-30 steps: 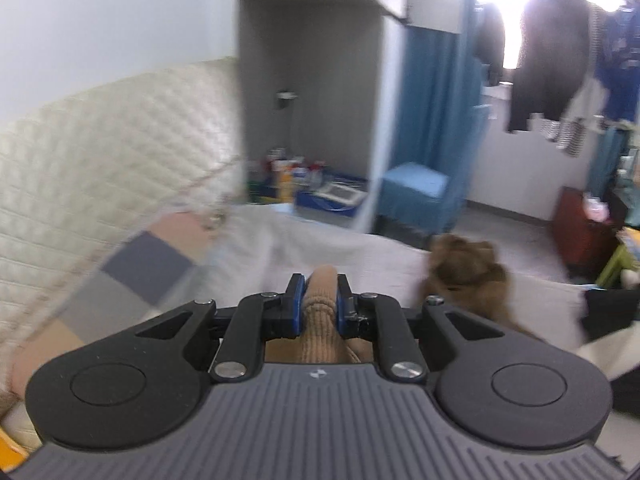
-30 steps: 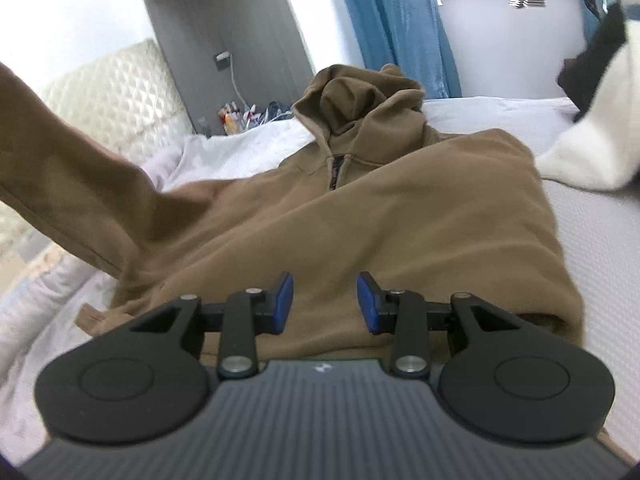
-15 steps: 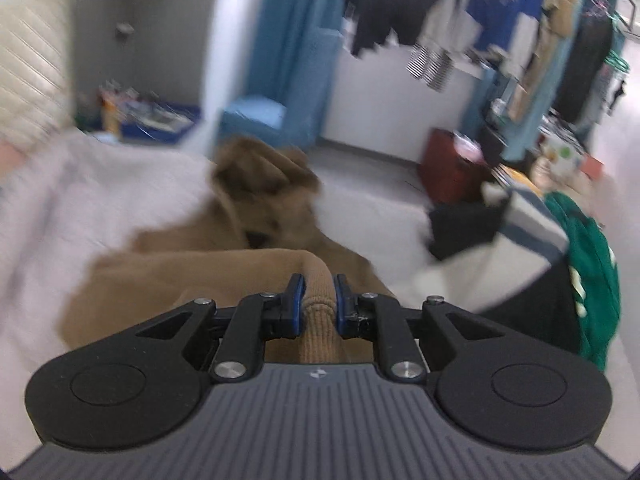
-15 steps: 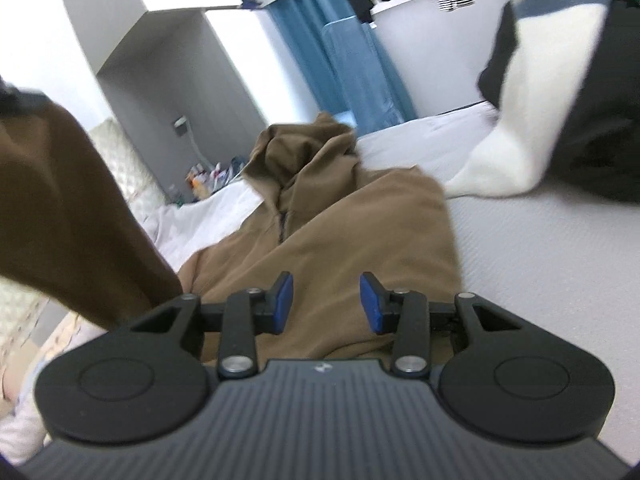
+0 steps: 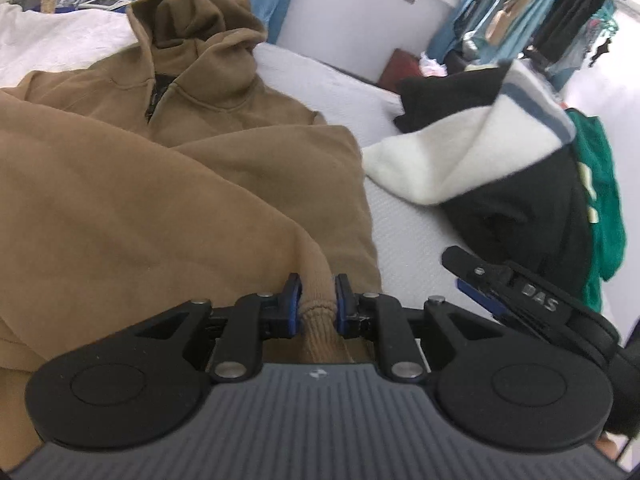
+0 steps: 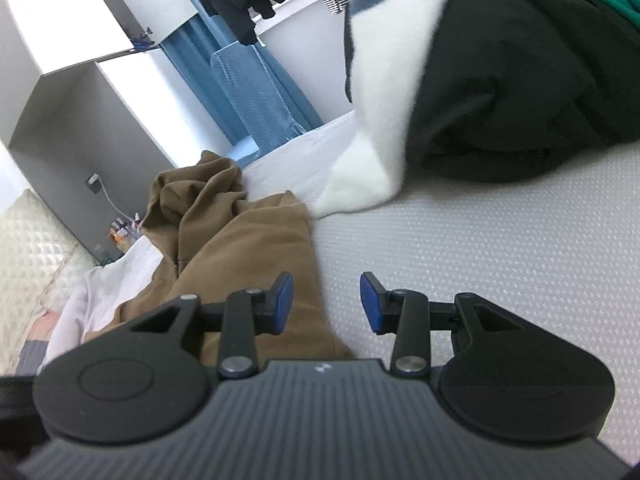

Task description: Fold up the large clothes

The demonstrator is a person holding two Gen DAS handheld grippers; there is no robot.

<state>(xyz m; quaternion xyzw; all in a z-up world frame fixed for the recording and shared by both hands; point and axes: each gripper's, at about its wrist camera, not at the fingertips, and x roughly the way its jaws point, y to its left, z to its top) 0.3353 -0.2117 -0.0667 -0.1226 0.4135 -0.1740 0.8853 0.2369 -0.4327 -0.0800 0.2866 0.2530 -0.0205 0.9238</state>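
A brown hoodie (image 5: 160, 184) lies face up on the grey bed (image 5: 332, 84), hood toward the far end. My left gripper (image 5: 317, 292) is shut on the ribbed sleeve cuff (image 5: 318, 312), and the sleeve is draped across the hoodie's body near its right edge. In the right wrist view the hoodie (image 6: 248, 248) runs along the left side. My right gripper (image 6: 326, 300) stands open with nothing between its pads, low over the hoodie's edge and bare mattress (image 6: 480, 260). One of its fingers (image 5: 484, 274) shows at the right of the left wrist view.
A heap of other clothes, a white and black fleece (image 5: 460, 152) and a green garment (image 5: 600, 184), lies on the bed right of the hoodie. A white blanket (image 5: 60, 40) lies to its left. A clothes rack (image 5: 560, 20) and a blue chair (image 6: 256, 92) stand beyond the bed.
My left gripper has swung down and to the right, carrying the sleeve over the hoodie's body. My right gripper, still open, has rolled and slid right, off the hoodie toward bare mattress.
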